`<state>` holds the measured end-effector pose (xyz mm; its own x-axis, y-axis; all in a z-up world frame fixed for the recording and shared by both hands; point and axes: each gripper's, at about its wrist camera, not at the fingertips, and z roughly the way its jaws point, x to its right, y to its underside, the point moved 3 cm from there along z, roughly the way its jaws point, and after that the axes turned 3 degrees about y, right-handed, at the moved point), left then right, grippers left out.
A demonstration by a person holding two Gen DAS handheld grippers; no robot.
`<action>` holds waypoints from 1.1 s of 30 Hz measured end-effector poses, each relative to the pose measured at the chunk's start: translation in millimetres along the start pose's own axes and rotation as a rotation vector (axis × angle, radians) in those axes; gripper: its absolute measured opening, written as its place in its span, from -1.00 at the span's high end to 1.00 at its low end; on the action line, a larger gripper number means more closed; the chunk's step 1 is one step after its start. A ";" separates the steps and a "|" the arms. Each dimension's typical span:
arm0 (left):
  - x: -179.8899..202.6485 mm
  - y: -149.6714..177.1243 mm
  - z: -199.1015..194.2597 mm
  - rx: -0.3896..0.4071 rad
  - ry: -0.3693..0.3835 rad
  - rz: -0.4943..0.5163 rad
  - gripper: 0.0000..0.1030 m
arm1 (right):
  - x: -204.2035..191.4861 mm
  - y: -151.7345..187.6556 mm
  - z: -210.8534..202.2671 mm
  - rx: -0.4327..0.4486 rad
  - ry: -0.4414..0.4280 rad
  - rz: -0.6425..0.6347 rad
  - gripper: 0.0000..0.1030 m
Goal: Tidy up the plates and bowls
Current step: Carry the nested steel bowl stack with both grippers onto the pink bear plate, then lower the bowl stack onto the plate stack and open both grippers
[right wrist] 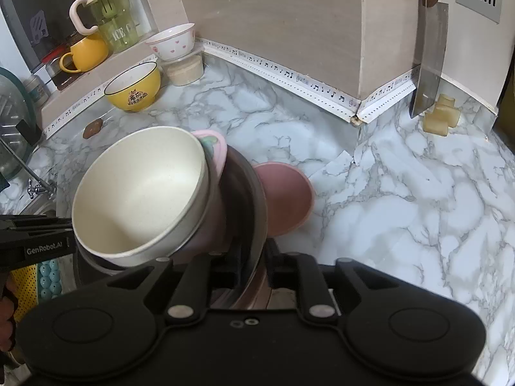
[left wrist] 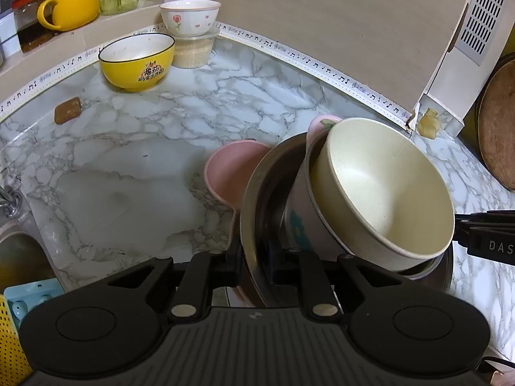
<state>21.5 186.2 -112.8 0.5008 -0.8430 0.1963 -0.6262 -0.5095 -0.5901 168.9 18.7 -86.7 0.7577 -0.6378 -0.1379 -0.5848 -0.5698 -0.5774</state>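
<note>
Left gripper [left wrist: 254, 267] is clamped on the rim of the steel bowl [left wrist: 249, 199], right gripper [right wrist: 239, 267] pinching the opposite rim; the cream bowl [left wrist: 383, 189] sits nested and tilted inside it, between both grippers, above the marble counter [left wrist: 135, 160]; a pink bowl [right wrist: 283, 199] lies just beyond

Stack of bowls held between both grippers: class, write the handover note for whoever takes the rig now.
Left gripper: shut on the steel bowl's rim.
Right gripper: shut on the same rim, opposite side.
Nested in it: flowered pink bowl, then cream bowl, all tilted above the counter.
Done: these three nested.
Left: pink bowl beneath, yellow bowl, heart-print bowl on a tub at the back.
</note>
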 end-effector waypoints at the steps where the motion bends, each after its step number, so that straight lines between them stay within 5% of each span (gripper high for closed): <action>1: -0.2 -0.2 -0.6 0.002 -0.003 0.003 0.72 | 0.6 0.0 0.1 0.000 0.003 0.000 0.57; 7: -0.6 0.4 -1.6 -0.005 -0.012 -0.003 0.68 | 6.8 2.6 -1.3 0.007 0.003 0.032 0.47; 17: -5.4 2.5 -20.3 0.048 -0.055 -0.011 0.01 | 9.4 8.1 -23.3 0.052 -0.014 0.039 0.31; 27: 11.1 8.0 -60.5 0.110 -0.063 0.028 -0.04 | -2.1 14.0 -69.7 0.143 -0.083 -0.023 0.22; 33: 28.9 14.4 -83.7 0.162 -0.070 0.068 -0.12 | -9.8 20.3 -97.0 0.230 -0.091 -0.080 -0.15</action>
<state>-23.0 140.0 -50.2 0.5043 -0.8578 0.0997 -0.5587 -0.4121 -0.7197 121.5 -36.8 -19.0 0.8280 -0.5402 -0.1503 -0.4483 -0.4769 -0.7561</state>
